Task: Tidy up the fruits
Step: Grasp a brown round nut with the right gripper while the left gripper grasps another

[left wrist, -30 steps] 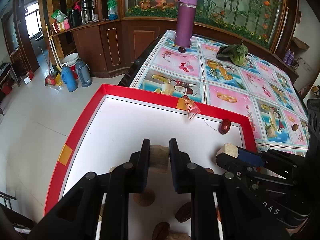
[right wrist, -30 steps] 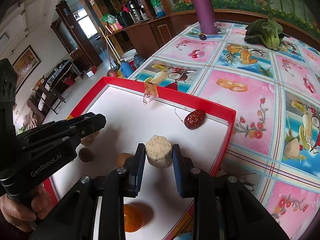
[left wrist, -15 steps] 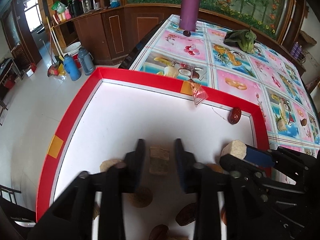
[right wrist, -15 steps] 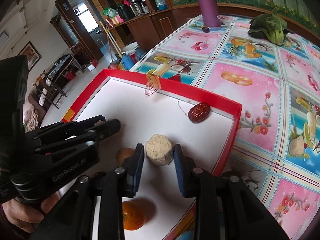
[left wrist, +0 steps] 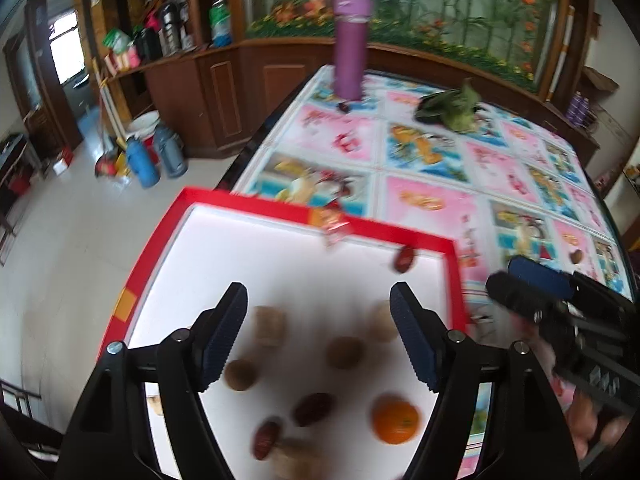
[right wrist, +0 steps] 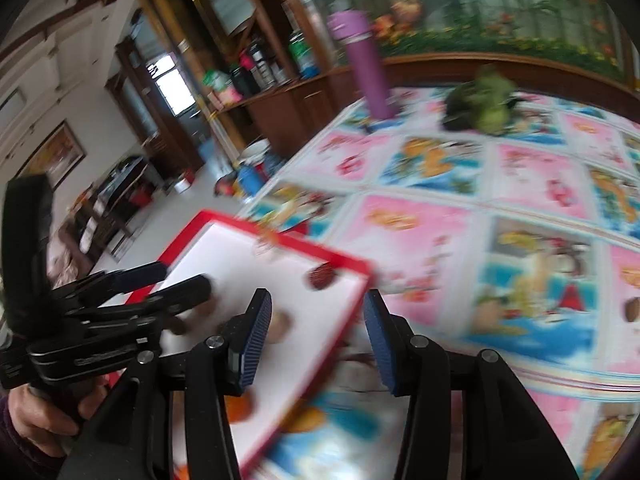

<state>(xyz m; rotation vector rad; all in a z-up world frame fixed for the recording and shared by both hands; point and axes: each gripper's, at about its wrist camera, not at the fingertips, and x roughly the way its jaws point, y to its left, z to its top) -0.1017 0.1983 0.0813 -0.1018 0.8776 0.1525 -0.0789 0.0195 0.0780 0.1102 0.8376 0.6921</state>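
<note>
Both claws released, left claw (left wrist: 318, 336) wide, tray (left wrist: 384, 231) rim near

1 white flat tray with a red rim (left wrist: 160, 236) fills the lower middle of the left wrist view. Its contents are blurred:

- 1 round orange fruit (left wrist: 396, 424), at lower right.
- 3 dark red oval dates (left wrist: 404, 260): 1 near the tray's upper right corner, 2 at bottom centre.
- 2 round brown fruits (left wrist: 240, 374), in the middle.
- 2 pale tan blocks (left wrist: 270, 326); a possible 3rd at the bottom edge is too smeared to tell.

At upper centre stands 1 tall purple flask (left wrist: 351, 44), with 1 bunch of green leafy vegetable (left wrist: 452, 110) to its right. At middle left, 2 bluish jugs (left wrist: 142, 164) stand on the floor.
</note>
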